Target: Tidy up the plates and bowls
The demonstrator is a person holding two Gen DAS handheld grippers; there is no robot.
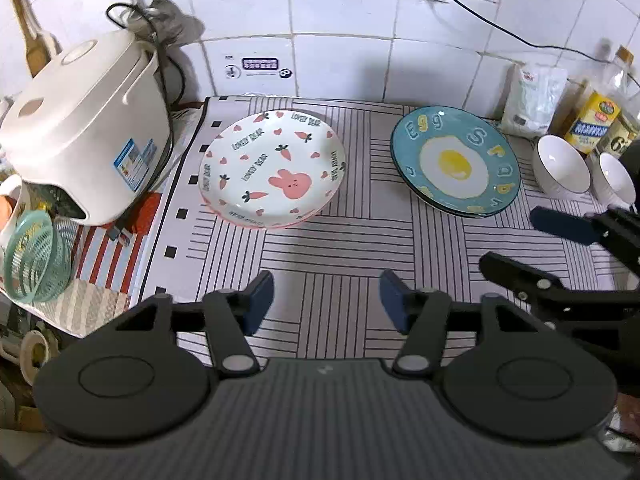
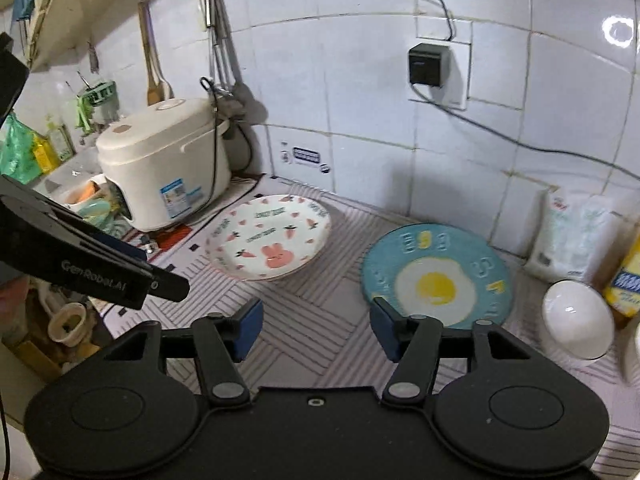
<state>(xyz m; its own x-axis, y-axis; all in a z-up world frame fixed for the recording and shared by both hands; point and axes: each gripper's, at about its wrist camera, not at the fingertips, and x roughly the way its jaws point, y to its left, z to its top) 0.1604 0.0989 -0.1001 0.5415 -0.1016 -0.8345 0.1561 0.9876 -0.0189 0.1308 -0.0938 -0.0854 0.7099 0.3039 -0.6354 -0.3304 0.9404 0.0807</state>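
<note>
A white plate with a pink rabbit and carrots (image 1: 272,168) (image 2: 268,236) lies on the striped cloth (image 1: 340,248), resting on another pink-rimmed plate. To its right a blue fried-egg plate (image 1: 456,160) (image 2: 436,276) tops a second blue one. Two white bowls (image 1: 560,164) (image 1: 612,178) stand right of that; the right wrist view shows one bowl (image 2: 576,320). My left gripper (image 1: 326,300) (image 2: 160,268) is open over bare cloth in front of the plates. My right gripper (image 2: 316,320) (image 1: 528,244) is open too, just short of the blue plate's near rim. Neither holds anything.
A cream rice cooker (image 1: 88,128) (image 2: 164,160) stands at the left against the tiled wall. A green basket (image 1: 32,260) sits at the counter's left edge. A white bag (image 1: 532,96) and a yellow carton (image 1: 592,120) crowd the far right behind the bowls.
</note>
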